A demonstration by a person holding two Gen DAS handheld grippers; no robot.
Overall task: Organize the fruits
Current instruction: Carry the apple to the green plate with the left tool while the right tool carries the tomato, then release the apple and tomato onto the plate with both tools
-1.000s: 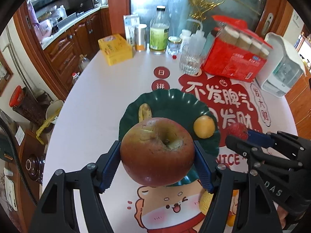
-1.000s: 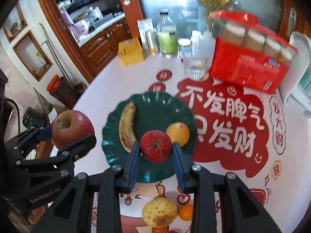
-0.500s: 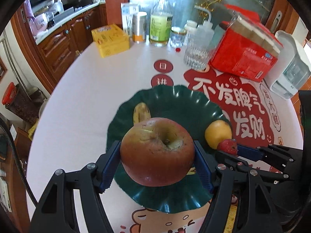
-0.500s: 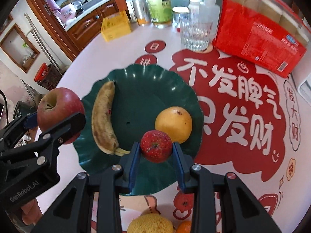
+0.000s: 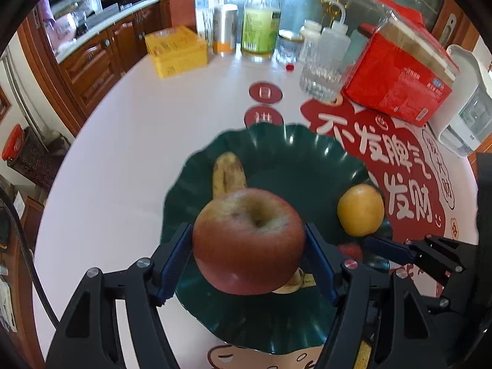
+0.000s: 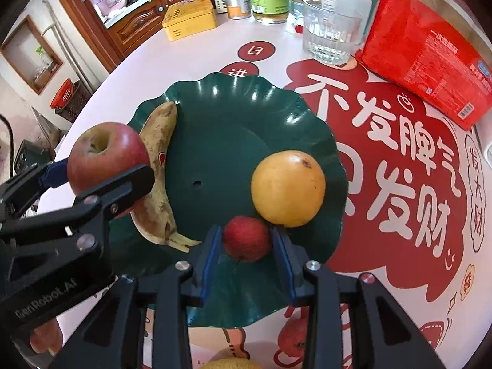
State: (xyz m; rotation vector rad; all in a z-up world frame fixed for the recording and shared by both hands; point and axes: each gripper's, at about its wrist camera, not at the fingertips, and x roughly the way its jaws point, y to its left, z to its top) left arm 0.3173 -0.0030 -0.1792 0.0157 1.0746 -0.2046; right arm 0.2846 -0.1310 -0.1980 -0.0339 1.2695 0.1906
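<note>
My left gripper [image 5: 249, 252] is shut on a large red apple [image 5: 249, 241] and holds it over the near left part of the dark green plate [image 5: 292, 160]. It also shows in the right wrist view [image 6: 106, 160]. My right gripper [image 6: 247, 243] holds a small red fruit [image 6: 247, 238] low over the plate [image 6: 221, 101], its jaws spread a little wider than the fruit. A spotted banana [image 6: 156, 169] and a yellow-orange fruit [image 6: 287, 187] lie on the plate.
At the back stand a yellow box [image 5: 176, 50], a green-label bottle [image 5: 259, 20], a can [image 5: 225, 29], a glass [image 5: 321, 77], a red package [image 5: 396, 73] and a white appliance [image 5: 470, 113]. More fruit [image 6: 292, 335] lies on the table near me.
Both grippers have moved forward and down over the plate. The right gripper's jaws have parted slightly around the small red fruit, now low beside the yellow-orange fruit.
</note>
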